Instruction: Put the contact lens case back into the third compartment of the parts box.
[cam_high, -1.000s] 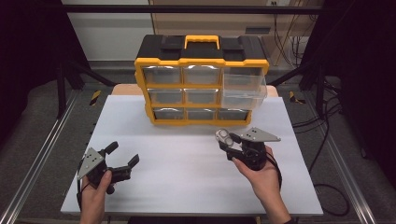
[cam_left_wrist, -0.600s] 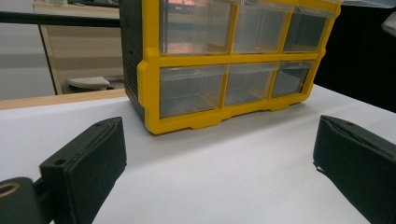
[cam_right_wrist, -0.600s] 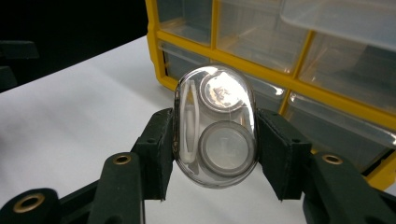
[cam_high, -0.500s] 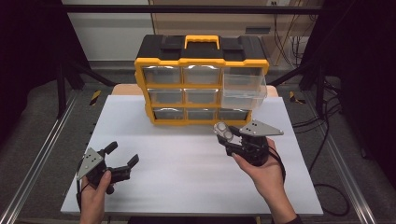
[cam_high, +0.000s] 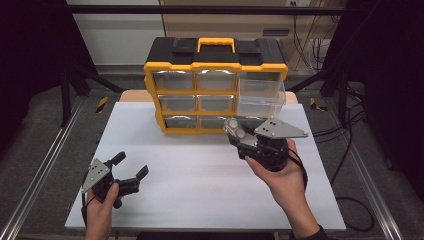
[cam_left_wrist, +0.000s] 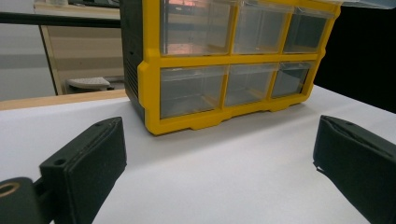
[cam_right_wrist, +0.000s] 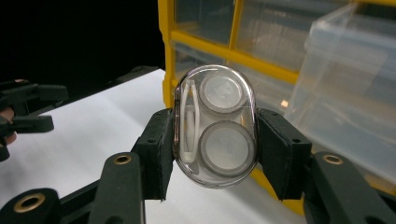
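Observation:
A yellow and black drawer cabinet (cam_high: 215, 85) (cam_left_wrist: 224, 60) (cam_right_wrist: 219, 42) stands at the back of the white table (cam_high: 200, 165). Its clear upper right drawer (cam_high: 260, 92) (cam_right_wrist: 345, 88) is pulled out. My right gripper (cam_high: 239, 134) (cam_right_wrist: 215, 128) is shut on a clear oval contact lens case (cam_high: 235, 131) (cam_right_wrist: 215, 126) with two round wells, held in the air in front of the cabinet's lower right. My left gripper (cam_high: 131, 167) (cam_left_wrist: 219, 168) rests open near the table's front left with nothing between its fingers.
Metal rails (cam_high: 45, 160) run along both sides of the table. Cables (cam_high: 345, 200) lie on the floor at the right. The cabinet has a yellow carry handle (cam_high: 215, 44) on top.
My right gripper has risen with the contact lens case and moved a little toward the cabinet. The left gripper has stayed put.

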